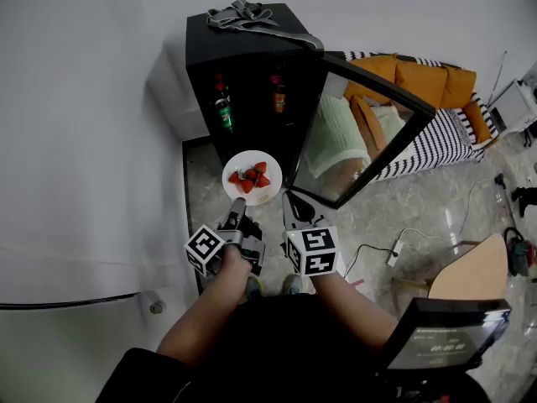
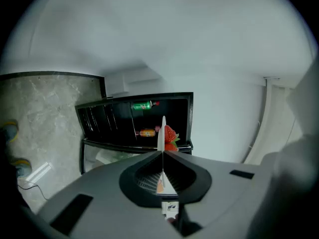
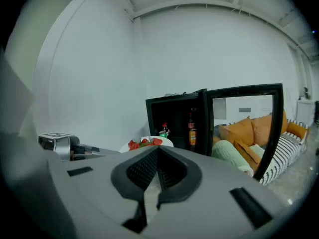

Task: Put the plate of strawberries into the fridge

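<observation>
Head view: left gripper (image 1: 238, 213) holds the plate of strawberries (image 1: 258, 159) just before the open fridge (image 1: 252, 47); left gripper view: jaws clenched on its rim; right gripper view: right gripper (image 3: 158, 156) closed, empty; next, likely slide it onto a shelf.

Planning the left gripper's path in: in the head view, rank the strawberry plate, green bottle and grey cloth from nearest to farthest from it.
1. Strawberry plate, clamped in the left gripper, just ahead of it.
2. Green bottle, inside the fridge, left side.
3. Grey cloth, on the fridge top, farthest.
</observation>
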A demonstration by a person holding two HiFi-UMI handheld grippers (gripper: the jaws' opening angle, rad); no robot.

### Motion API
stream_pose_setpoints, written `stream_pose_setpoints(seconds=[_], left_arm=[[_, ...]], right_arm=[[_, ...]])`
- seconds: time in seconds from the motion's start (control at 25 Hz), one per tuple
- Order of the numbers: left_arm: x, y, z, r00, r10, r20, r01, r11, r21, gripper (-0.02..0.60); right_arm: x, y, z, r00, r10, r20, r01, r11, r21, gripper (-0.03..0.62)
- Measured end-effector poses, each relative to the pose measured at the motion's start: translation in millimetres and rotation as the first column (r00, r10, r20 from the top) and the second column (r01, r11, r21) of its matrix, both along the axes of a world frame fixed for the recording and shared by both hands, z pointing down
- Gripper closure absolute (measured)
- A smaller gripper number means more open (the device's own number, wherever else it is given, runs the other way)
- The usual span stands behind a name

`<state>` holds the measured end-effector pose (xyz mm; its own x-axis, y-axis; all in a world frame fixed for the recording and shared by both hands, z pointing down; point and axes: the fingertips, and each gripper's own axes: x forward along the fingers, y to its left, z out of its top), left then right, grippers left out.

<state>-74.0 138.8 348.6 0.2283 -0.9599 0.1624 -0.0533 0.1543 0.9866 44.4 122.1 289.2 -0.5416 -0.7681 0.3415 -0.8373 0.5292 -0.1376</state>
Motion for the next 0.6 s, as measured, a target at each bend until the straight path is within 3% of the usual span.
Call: stream_pose_setpoints(seconds=[0.6], left_arm=[[10.1,12.2,9.6,0.999,-0.033,0.003,0.033,0.999,-0.013,0.571]], right_arm=[[7.8,7.8,9.4,1.000,-0.018,0.017,0.018,1.000,0.010,0.589]])
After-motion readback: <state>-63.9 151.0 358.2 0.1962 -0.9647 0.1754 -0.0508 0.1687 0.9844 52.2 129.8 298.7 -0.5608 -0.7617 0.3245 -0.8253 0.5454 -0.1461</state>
